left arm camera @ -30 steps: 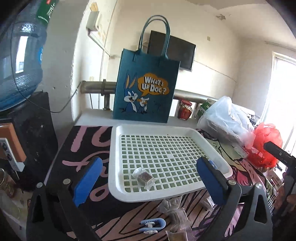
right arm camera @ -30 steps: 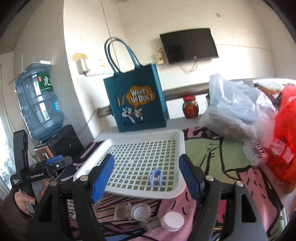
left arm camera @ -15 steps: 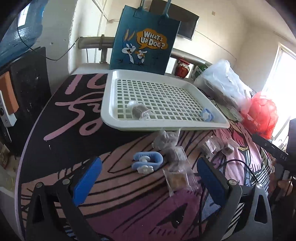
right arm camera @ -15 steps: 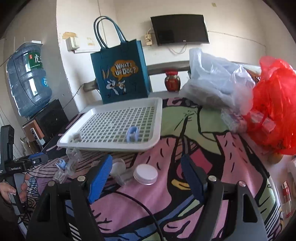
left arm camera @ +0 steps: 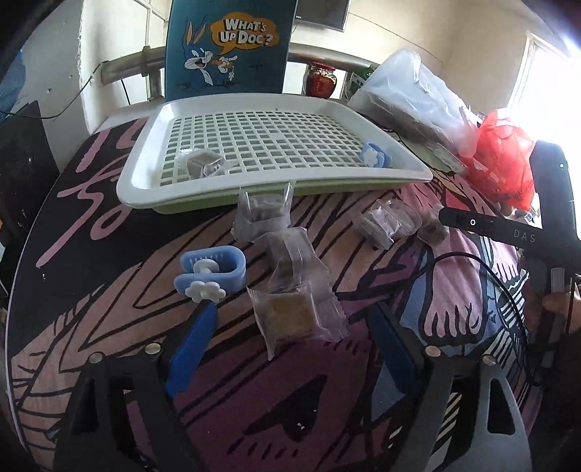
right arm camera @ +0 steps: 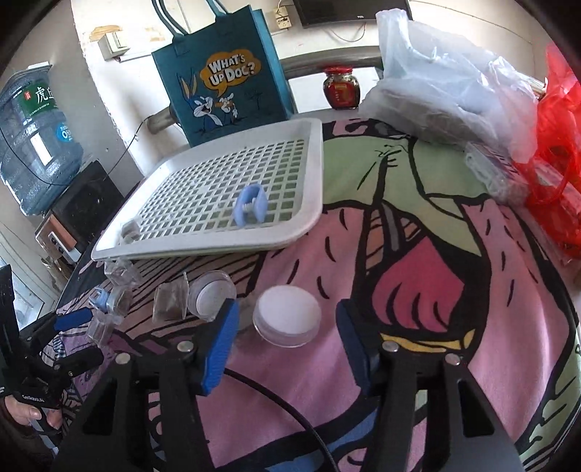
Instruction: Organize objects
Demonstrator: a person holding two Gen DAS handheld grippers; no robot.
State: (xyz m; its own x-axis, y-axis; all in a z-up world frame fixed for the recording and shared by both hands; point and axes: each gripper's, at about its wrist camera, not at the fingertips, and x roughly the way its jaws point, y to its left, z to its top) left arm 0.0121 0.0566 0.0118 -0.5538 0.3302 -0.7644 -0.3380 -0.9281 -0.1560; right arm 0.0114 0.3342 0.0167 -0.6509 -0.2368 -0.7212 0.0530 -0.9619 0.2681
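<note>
The snack packet (left arm camera: 290, 319) lies flat on the table (left arm camera: 109, 232), long side running away from the left gripper (left arm camera: 290, 348), whose jaws are closing around it without touching. The right gripper (right arm camera: 287, 345) angles down, closing around a white lid (right arm camera: 287, 316). The tray (left arm camera: 145, 185) holds a blue clip (left arm camera: 374, 154) and a wrapped sweet (left arm camera: 201, 165).

A lived-in domestic room. The surface (right arm camera: 417, 276) wears a cartoon-print cloth. At 12 o'clock stand a cartoon tote bag (right arm camera: 225, 83), a red-lidded jar (right arm camera: 341, 90) and a wall-mounted television (right arm camera: 348, 11); at 10 o'clock, a water-cooler bottle (right arm camera: 32, 134); at 2 o'clock, filled plastic shopping bags (right arm camera: 446, 87) and a bright window (left arm camera: 548, 72).
</note>
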